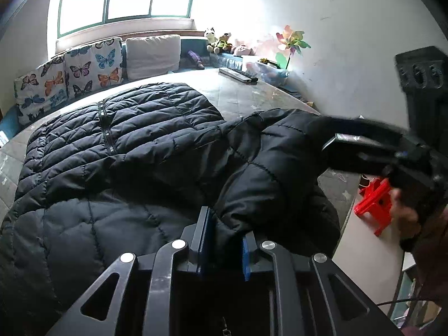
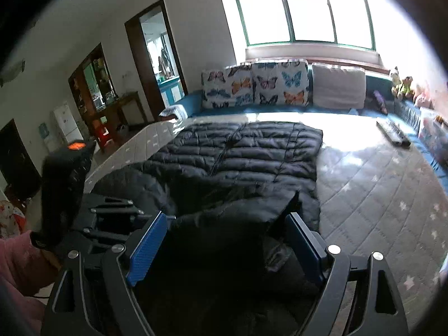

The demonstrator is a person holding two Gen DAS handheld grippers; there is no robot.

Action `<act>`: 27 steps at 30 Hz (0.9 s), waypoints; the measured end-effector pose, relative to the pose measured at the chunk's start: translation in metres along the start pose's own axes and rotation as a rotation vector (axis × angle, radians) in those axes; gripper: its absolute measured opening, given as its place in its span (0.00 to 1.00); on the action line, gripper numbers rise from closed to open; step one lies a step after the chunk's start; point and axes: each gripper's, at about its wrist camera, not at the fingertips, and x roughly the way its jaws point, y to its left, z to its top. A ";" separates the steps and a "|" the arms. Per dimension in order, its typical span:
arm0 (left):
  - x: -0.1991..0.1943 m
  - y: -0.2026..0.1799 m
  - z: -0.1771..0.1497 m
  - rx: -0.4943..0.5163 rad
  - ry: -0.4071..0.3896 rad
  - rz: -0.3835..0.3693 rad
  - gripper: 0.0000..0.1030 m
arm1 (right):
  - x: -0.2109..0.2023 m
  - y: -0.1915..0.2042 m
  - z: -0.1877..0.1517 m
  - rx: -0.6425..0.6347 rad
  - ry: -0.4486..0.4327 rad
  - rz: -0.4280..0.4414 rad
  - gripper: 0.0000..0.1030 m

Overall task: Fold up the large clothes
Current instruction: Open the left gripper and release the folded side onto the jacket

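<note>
A large black quilted puffer jacket (image 1: pixel 120 140) lies spread on the padded table, also seen in the right wrist view (image 2: pixel 246 154). My left gripper (image 1: pixel 224 232) is shut on a bunched fold of the jacket at its near edge, fabric pinched between the blue pads (image 1: pixel 245 254). My right gripper (image 2: pixel 226 238) has its jaws wide apart around a raised fold of the jacket, with fabric lying between the blue pads (image 2: pixel 147 247). In the left wrist view the right gripper (image 1: pixel 372 151) shows blurred at the right, by the jacket's sleeve end.
The quilted grey table cover (image 2: pixel 378 184) extends to the right. Remote controls (image 1: pixel 238 75) lie at the far side. Butterfly cushions (image 1: pixel 70 75) and soft toys (image 1: pixel 221 42) line the bench under the window. A red stool (image 1: pixel 375 204) stands on the floor to the right.
</note>
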 end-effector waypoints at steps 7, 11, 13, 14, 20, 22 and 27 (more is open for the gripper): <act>-0.013 0.000 -0.003 0.068 0.014 0.032 0.54 | 0.019 -0.013 -0.015 0.117 0.058 0.140 0.91; -0.033 0.002 -0.011 0.093 -0.037 0.052 0.89 | 0.030 -0.021 -0.018 0.170 0.065 0.206 0.91; -0.045 0.005 -0.013 0.096 -0.048 0.063 0.89 | 0.033 -0.025 -0.016 0.206 0.056 0.245 0.91; -0.058 0.012 -0.014 0.085 -0.070 0.064 0.89 | 0.033 -0.027 -0.014 0.220 0.049 0.270 0.91; -0.128 0.101 -0.010 -0.116 -0.197 0.186 0.89 | 0.028 -0.031 0.001 0.202 0.000 0.305 0.91; -0.139 0.143 -0.011 -0.198 -0.205 0.231 0.87 | 0.025 -0.033 0.011 0.211 -0.027 0.339 0.91; -0.117 0.219 -0.031 -0.347 -0.114 0.232 0.64 | 0.011 -0.035 0.028 0.220 -0.122 0.361 0.91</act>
